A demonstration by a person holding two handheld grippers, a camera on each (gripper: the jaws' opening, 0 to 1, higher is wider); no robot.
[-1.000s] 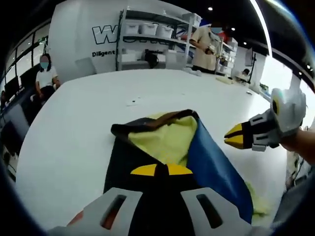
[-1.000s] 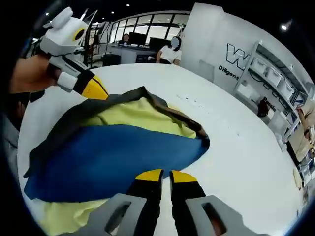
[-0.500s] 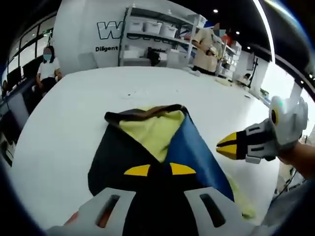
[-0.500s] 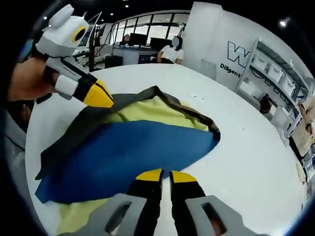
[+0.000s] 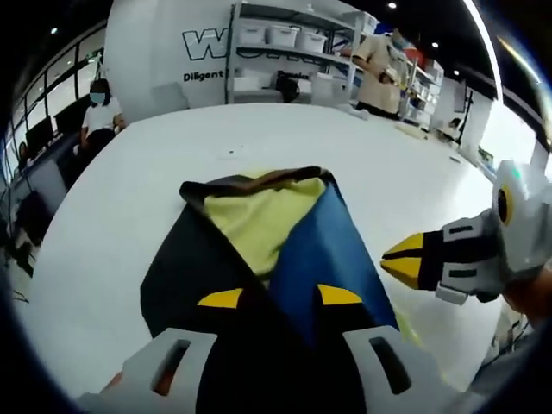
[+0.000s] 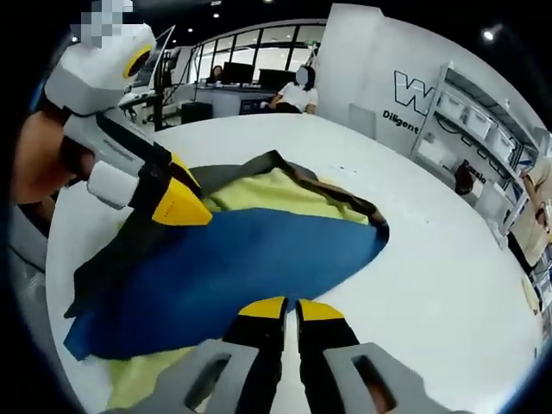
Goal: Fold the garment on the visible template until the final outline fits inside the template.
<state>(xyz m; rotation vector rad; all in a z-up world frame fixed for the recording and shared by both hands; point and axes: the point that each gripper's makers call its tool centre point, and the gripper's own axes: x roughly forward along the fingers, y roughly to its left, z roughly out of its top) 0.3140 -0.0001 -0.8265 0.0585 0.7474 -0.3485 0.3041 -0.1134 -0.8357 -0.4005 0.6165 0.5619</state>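
Note:
A garment (image 5: 259,220) with black, blue and pale yellow panels lies bunched on the white table (image 5: 112,207). My left gripper (image 5: 279,297) is over its near end, jaws open wide, with black and blue fabric lying between them. In the right gripper view the same garment (image 6: 250,259) spreads leftward, blue panel on top, and the left gripper (image 6: 179,200) hovers over its black side, held by a hand. My right gripper (image 6: 289,309) is shut, tips together just off the blue edge. In the left gripper view the right gripper (image 5: 398,259) hangs beside the garment, apart from it.
White table (image 6: 431,285) stretches far beyond the garment. Shelves with bins (image 5: 285,52) and a lettered wall stand behind it. A person (image 5: 384,65) stands by the shelves, another person (image 5: 99,103) sits past the left edge. Desks with monitors (image 6: 233,73) lie beyond.
My left gripper's jaws have spread apart over the garment. In the right gripper view the left gripper has come closer and lower onto the black side. The right gripper stays shut.

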